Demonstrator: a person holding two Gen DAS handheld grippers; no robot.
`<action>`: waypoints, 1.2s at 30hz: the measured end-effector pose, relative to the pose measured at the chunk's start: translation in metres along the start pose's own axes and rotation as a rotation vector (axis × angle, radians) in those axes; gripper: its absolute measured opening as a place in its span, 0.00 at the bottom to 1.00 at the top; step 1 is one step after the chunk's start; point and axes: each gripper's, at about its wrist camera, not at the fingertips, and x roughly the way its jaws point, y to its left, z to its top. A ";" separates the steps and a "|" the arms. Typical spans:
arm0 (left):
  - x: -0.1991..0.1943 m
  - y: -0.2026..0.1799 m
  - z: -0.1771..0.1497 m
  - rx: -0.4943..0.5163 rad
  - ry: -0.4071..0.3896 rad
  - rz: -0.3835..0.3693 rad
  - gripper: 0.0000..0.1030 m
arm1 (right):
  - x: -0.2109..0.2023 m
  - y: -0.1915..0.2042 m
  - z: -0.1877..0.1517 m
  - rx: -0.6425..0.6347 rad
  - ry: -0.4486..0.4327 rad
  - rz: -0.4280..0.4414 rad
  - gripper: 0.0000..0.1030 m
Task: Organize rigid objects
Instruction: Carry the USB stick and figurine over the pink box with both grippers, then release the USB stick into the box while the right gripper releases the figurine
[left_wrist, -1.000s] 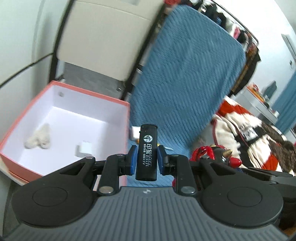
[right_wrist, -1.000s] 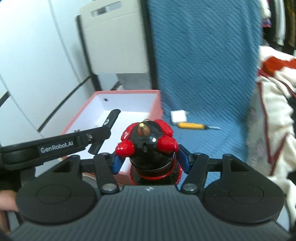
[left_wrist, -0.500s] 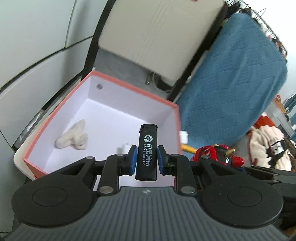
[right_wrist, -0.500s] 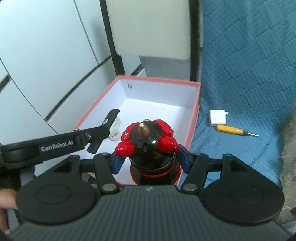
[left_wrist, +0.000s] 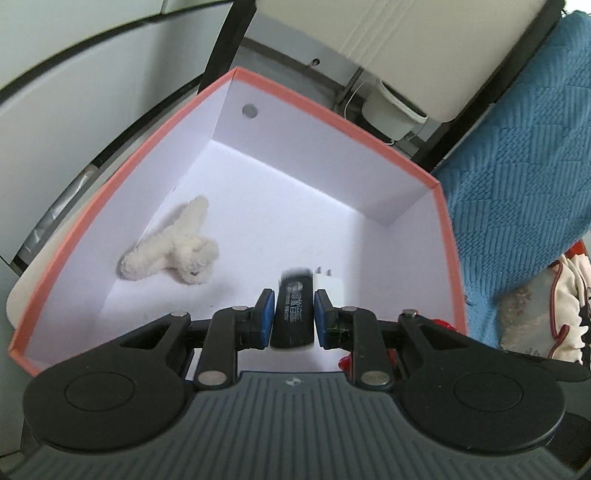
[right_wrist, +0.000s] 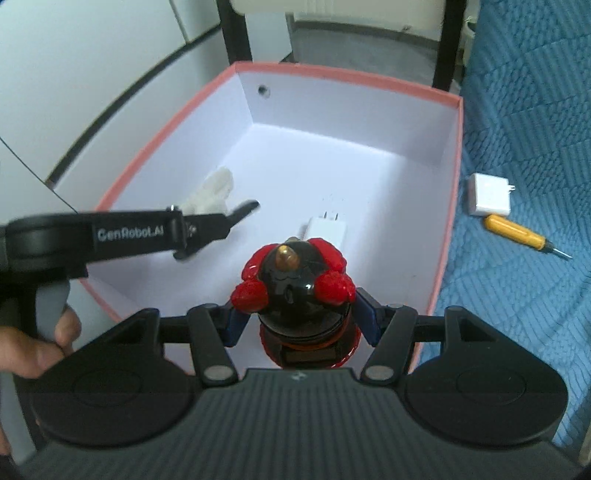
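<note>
The pink-rimmed box (right_wrist: 448, 206) is the landmark here, and by the look of it the sorting is partly done: a white plug adapter (right_wrist: 327, 230) already lies on the box floor toward its near right side, with a fluffy white toy (left_wrist: 173, 243) against the left wall (soft, so whether it counts as one of the rigid things is doubtful). Two more pieces are on their way in. The left gripper (left_wrist: 291, 317) is clenched on a black lighter (left_wrist: 293, 308), held upright above the box floor near the adapter, and the right gripper (right_wrist: 295, 317) grips a red and black figurine (right_wrist: 295, 291) by its round body, hanging just over the box's near edge. Neither piece is set down yet. Outside the box, on the blue quilted cover (right_wrist: 524, 147) just beside its right wall, a second white adapter (right_wrist: 489, 199) and a yellow-handled screwdriver (right_wrist: 517, 234) are left to collect, the two lying close together. Several things are hard to read: the lighter is smeared by motion and its print is illegible, the figurine's base is hidden behind the gripper body, the box's near wall is cut off by both grippers, and whatever else lies on the cover beyond the frame cannot be judged.
</note>
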 end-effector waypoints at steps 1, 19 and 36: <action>0.003 0.003 0.000 -0.005 0.004 -0.001 0.26 | 0.004 -0.001 0.000 0.003 0.011 -0.003 0.61; -0.026 0.004 0.001 -0.008 -0.026 0.029 0.27 | -0.017 0.009 -0.001 -0.022 0.006 0.044 0.70; -0.122 -0.080 -0.039 0.112 -0.147 -0.031 0.28 | -0.134 -0.020 -0.048 0.026 -0.191 0.012 0.70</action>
